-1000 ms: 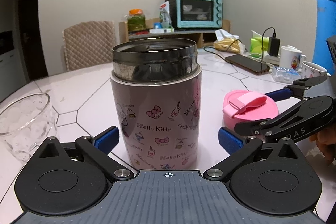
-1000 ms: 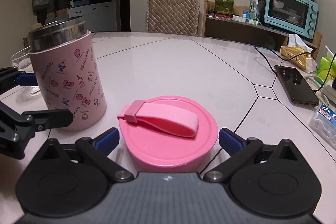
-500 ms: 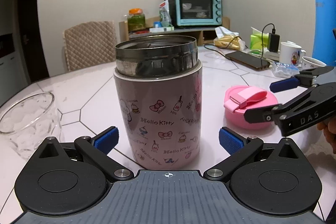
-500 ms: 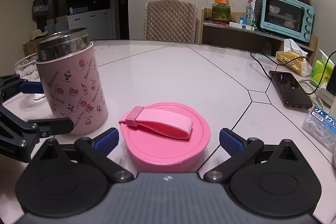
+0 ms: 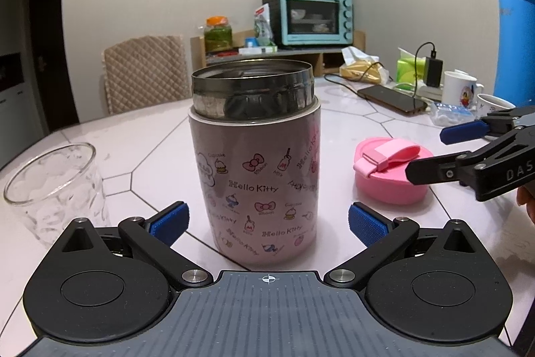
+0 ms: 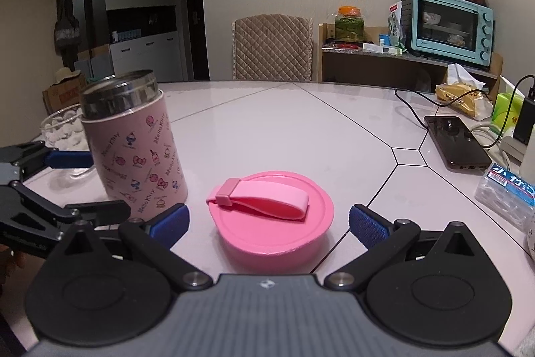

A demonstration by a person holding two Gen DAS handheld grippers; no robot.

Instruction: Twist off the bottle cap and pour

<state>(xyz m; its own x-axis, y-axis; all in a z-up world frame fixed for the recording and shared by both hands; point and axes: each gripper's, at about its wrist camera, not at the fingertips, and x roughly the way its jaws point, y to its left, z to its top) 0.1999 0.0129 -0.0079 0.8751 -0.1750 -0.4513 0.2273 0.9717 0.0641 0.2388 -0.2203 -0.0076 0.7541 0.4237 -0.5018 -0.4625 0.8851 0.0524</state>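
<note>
The pink Hello Kitty bottle (image 5: 257, 176) stands upright and uncapped on the white table, its steel rim bare; it also shows in the right wrist view (image 6: 133, 149). Its pink cap (image 6: 274, 219) with a strap lies flat on the table to the right of the bottle, also seen in the left wrist view (image 5: 391, 173). My left gripper (image 5: 266, 223) is open, its pads on either side of the bottle's base without touching. My right gripper (image 6: 269, 223) is open, its pads apart from the cap. An empty glass cup (image 5: 55, 179) stands left of the bottle.
A phone on a cable (image 6: 456, 146), a small plastic box (image 6: 508, 193), mugs (image 5: 459, 89) and a blue thermos (image 5: 516, 39) crowd the table's right side. A padded chair (image 6: 272, 47) and a shelf with a teal toaster oven (image 6: 448, 27) stand behind the table.
Both grippers have drawn back a little: the bottle and the cap look smaller and farther off. The cap stays on the table and the bottle has not moved.
</note>
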